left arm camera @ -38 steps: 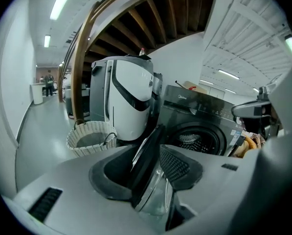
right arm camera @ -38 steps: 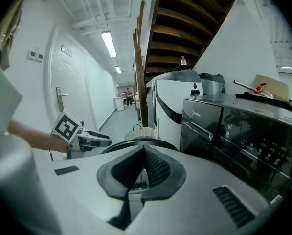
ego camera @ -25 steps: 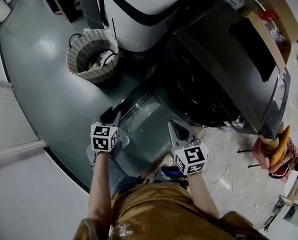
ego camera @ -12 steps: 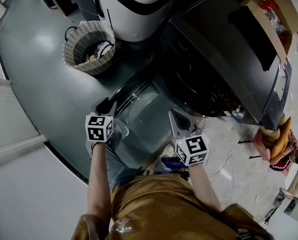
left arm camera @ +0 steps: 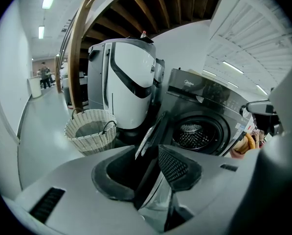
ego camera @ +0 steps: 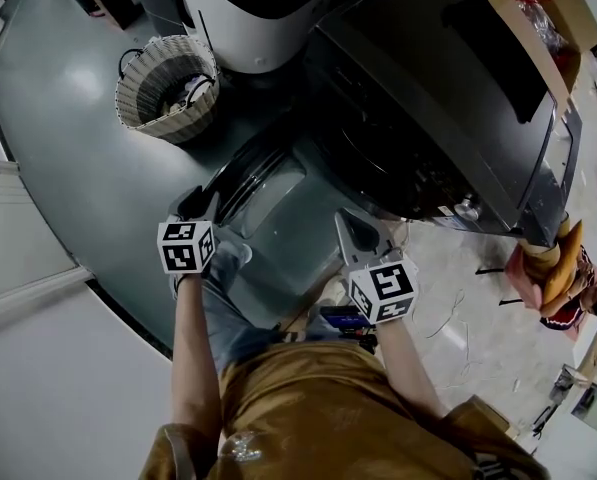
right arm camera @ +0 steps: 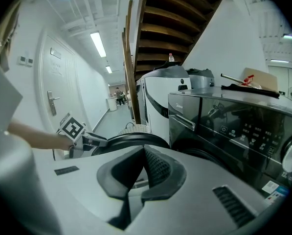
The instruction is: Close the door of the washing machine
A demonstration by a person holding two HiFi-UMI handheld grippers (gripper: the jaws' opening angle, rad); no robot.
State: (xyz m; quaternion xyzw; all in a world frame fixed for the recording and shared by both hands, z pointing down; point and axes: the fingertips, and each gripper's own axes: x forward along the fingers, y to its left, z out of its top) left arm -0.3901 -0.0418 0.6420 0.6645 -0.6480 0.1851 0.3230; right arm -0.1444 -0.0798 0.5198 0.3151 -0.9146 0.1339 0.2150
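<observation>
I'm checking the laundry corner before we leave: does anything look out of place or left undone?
Yes: the round glass door of the dark front-loading washing machine hangs wide open, swung out over the grey floor, leaving the perforated metal drum exposed. Nothing looks spilled or damaged.

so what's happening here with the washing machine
A person with a gripper in each hand is at the washing machine, whose door hangs wide open. The left gripper has the door's edge between its jaws, which have just been opening and stand apart. The right gripper is beside the door, jaws together and empty.
</observation>
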